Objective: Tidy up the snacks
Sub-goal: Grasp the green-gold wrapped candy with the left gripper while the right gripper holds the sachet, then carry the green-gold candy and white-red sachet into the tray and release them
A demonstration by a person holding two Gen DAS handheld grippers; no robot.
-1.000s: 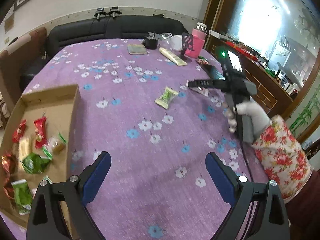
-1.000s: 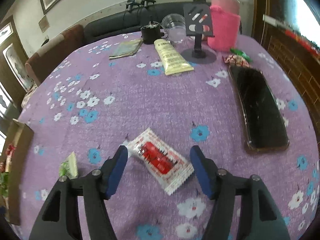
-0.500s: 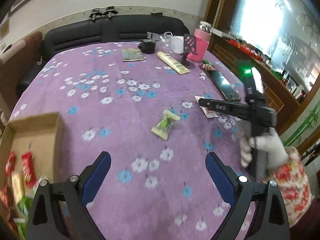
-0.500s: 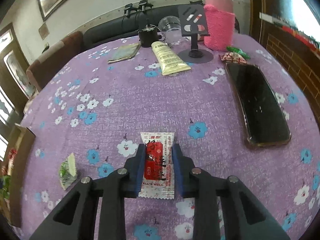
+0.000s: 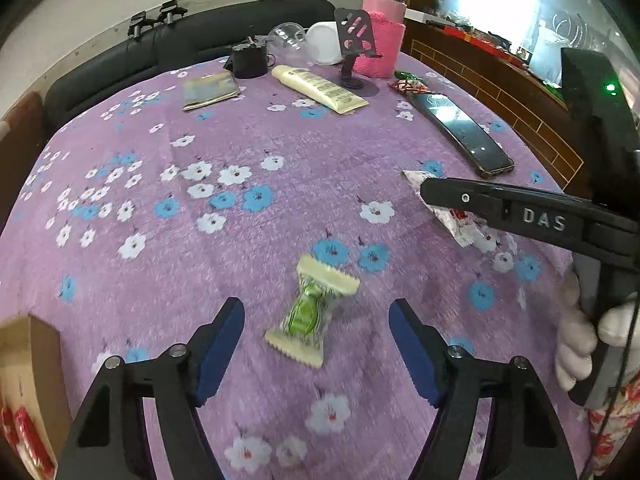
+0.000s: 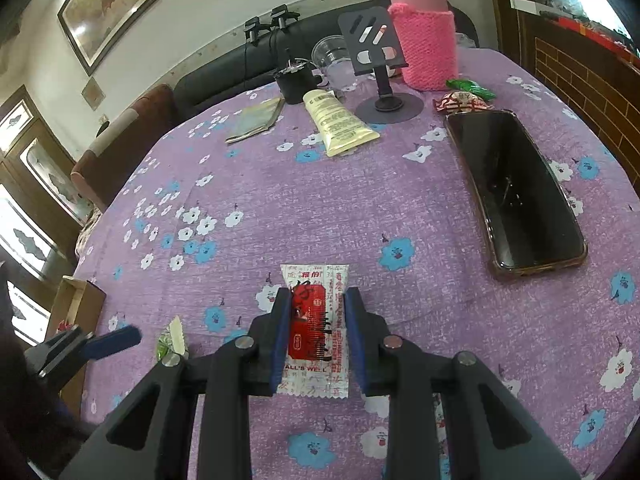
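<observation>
Purple flowered cloth covers the table, dark sofa behind it. From the left wrist: the left gripper hangs over the green candy, jaws closing but not yet touching, the sweet lying between the blue pads. At far left only a corner of the box shows, its contents cut off bar a scrap of red. At right the right gripper crosses in front of the red packet, hiding most of it; a white-gloved hand grips its handle. Beyond lie a phone, a cream tube, a phone stand and a pink-sleeved bottle.

Over to the right wrist: pads clamped tight on that red packet, which lies flat on the cloth; its lower print is half covered by the fingers. Left of it the candy peeks out, partly hidden behind the gripper arm, with one blue pad of the left gripper alongside. Box edge at the far left, inside unseen.
</observation>
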